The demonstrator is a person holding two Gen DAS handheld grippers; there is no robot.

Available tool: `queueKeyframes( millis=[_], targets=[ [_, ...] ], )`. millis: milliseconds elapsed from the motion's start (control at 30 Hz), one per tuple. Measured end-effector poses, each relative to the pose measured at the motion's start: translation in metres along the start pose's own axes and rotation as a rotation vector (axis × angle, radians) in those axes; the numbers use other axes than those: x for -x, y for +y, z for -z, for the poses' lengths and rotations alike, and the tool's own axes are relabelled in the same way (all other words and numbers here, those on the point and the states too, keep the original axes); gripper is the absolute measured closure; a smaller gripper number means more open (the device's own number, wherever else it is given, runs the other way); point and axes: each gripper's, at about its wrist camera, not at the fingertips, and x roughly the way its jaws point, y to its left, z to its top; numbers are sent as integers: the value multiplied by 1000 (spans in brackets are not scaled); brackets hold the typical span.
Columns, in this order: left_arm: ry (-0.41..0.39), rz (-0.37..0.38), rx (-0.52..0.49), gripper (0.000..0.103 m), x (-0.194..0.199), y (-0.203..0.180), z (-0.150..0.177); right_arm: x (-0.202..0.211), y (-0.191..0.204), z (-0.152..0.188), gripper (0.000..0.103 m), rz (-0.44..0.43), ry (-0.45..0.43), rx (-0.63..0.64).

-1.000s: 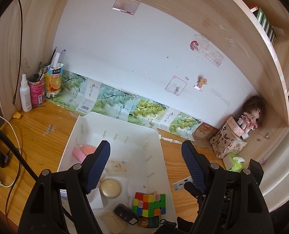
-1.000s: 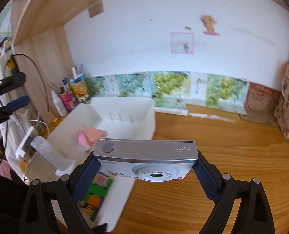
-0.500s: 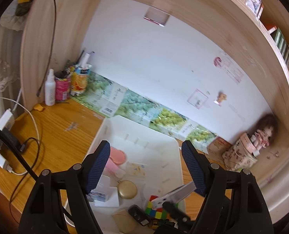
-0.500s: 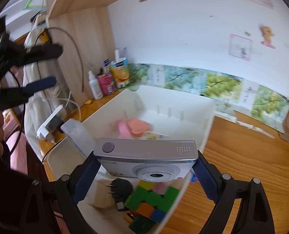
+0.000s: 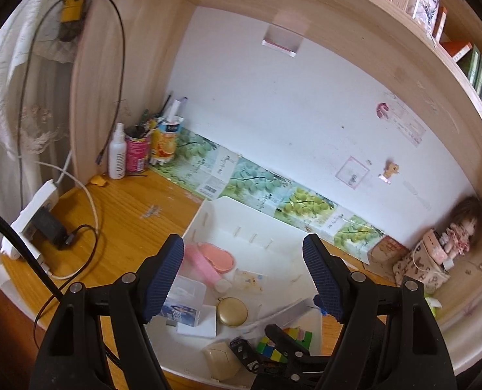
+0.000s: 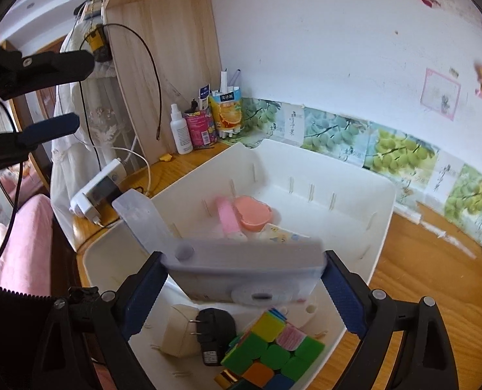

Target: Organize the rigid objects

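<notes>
- storage bin (image 6: 380,214): smooth white plastic, slightly glossy
- desk (image 6: 429,279): wood grain, satin finish
- camera (image 6: 244,269): silvery matt casing
- gripper pads (image 5: 162,273): ribbed blue rubber
- compact (image 5: 231,307): shiny gold metal

A bin (image 6: 382,217) sat on the desk (image 6: 436,279). In it, a cube (image 6: 273,351) lay right of a plug (image 6: 213,334), a comb (image 6: 227,217) behind them.
</notes>
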Motion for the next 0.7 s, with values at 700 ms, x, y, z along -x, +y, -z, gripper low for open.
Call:
queueKeyframes(
  millis=[700],
  targets=[
    [198,-100,-15,20,16,-27,58,54,-40,60,1,59,104,-269]
  ],
)
